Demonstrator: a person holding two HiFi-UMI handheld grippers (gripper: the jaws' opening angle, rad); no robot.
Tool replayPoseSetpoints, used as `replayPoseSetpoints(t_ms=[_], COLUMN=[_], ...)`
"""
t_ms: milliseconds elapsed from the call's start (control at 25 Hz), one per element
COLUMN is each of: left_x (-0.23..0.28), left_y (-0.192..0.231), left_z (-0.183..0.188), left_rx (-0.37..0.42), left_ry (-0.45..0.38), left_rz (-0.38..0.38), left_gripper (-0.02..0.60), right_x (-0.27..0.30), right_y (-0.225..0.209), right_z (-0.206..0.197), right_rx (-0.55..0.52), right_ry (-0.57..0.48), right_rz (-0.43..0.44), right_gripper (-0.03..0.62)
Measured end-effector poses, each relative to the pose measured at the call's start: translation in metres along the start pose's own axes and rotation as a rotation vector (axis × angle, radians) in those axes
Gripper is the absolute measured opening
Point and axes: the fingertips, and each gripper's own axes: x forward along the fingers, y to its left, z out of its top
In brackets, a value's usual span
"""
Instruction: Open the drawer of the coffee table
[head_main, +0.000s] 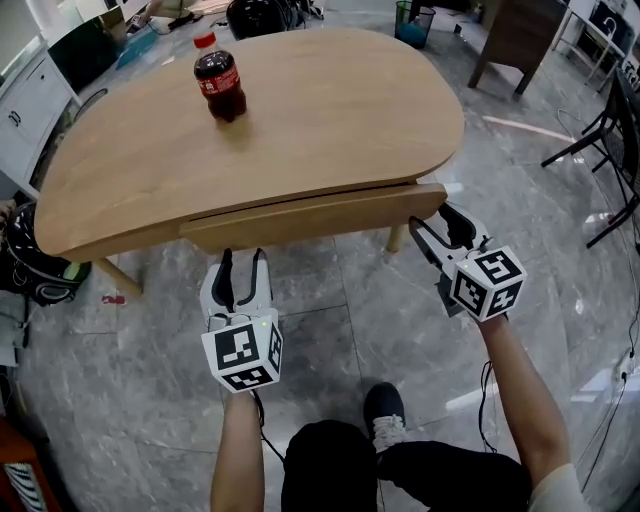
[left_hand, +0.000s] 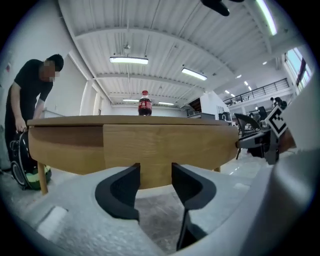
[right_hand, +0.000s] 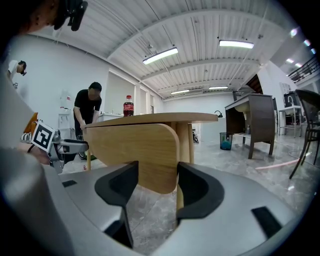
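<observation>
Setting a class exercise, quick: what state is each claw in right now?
Left claw: open, holding nothing.
Right claw: open, facing the drawer front at its end, holding nothing.

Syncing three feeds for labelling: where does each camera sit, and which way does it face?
Head view: head-mounted, steeply down onto the coffee table, cola bottle, left gripper, right gripper, forearms, shoe.
Left gripper view: rides that gripper, level at the drawer front past its open jaws.
Right gripper view: rides that gripper, toward the drawer front's rounded end; own jaws show.
Shared: all show cola bottle and drawer front.
</observation>
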Motion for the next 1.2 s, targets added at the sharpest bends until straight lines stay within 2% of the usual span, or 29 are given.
replayPoseSetpoints(t_ms=[200, 320, 480, 600, 760, 960, 1200], left_x=[-0.005, 0.000, 0.009, 0.011, 0.011, 0.012, 0.002], left_y=[0.050, 0.069, 0.059, 0.056, 0.051, 0.051, 0.048], left_z=[0.000, 0.003, 0.012, 0.012, 0.009, 0.010, 0.009], left_rx=[-0.020, -0.010, 0.047, 0.030, -0.008, -0.028, -0.031], left_ry=[0.010, 0.030, 0.030, 0.028, 0.020, 0.013, 0.002], left_rz=[0.054, 0.028, -0.080, -0.111, -0.121, -0.103, -0.098], left_gripper=[0.217, 0.249, 0.258, 0.258, 0.264, 0.265, 0.265], right_x=[0.000, 0.002, 0.001, 0.004, 0.005, 0.005, -0.002], right_y=[-0.002, 0.000, -0.001, 0.000, 0.002, 0.002, 0.005], right_z=[-0.001, -0.002, -0.003, -0.004, -0.007, -0.005, -0.008], right_rx=[-0.008, -0.009, -0.014, -0.017, -0.060, -0.029, -0.038], right_ry=[-0.002, 0.007, 0.015, 0.024, 0.049, 0.051, 0.070], right_rz=[0.001, 0.021, 0.027, 0.024, 0.015, -0.007, -0.009], right_gripper=[0.255, 0.255, 0.255, 0.255, 0.267, 0.268, 0.267])
